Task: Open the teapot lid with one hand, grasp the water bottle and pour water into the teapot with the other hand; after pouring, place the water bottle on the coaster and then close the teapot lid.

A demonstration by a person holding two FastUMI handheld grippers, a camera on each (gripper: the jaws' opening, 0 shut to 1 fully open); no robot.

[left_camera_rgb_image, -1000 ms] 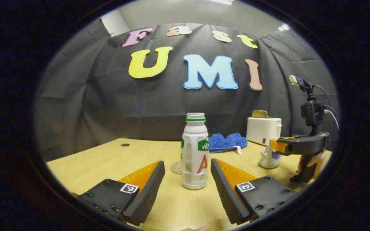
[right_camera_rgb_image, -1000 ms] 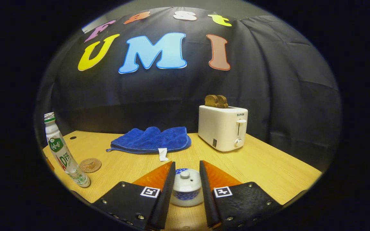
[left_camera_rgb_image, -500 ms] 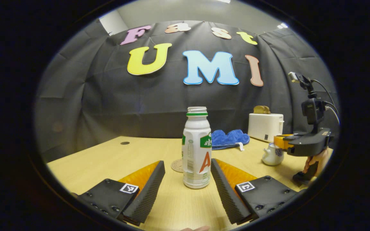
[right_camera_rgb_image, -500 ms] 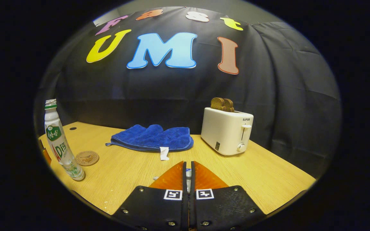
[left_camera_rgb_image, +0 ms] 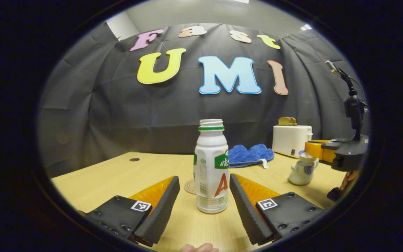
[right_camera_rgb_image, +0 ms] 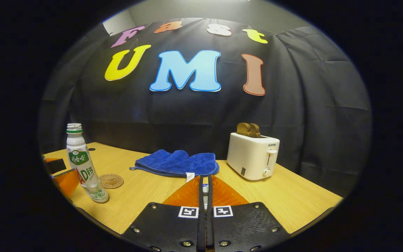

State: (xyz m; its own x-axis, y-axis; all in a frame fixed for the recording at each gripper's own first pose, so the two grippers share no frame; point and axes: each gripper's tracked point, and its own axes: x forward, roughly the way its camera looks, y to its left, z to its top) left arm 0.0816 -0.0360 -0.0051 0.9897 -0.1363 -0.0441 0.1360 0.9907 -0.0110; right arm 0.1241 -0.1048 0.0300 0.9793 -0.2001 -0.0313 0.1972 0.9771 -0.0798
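A light wooden table (right_camera_rgb_image: 285, 196) with a pale grain carries the things. Toward the back, near the black cloth wall (right_camera_rgb_image: 310, 115), a crumpled blue terry towel (right_camera_rgb_image: 177, 163) with a small white tag lies flat on the wood. To the right of it and apart from it stands a white boxy plastic toaster (right_camera_rgb_image: 253, 155), with two brown slices of toast (right_camera_rgb_image: 248, 129) sticking up from its slots. At the far left of the table there is a small dark round hole (left_camera_rgb_image: 134, 159).
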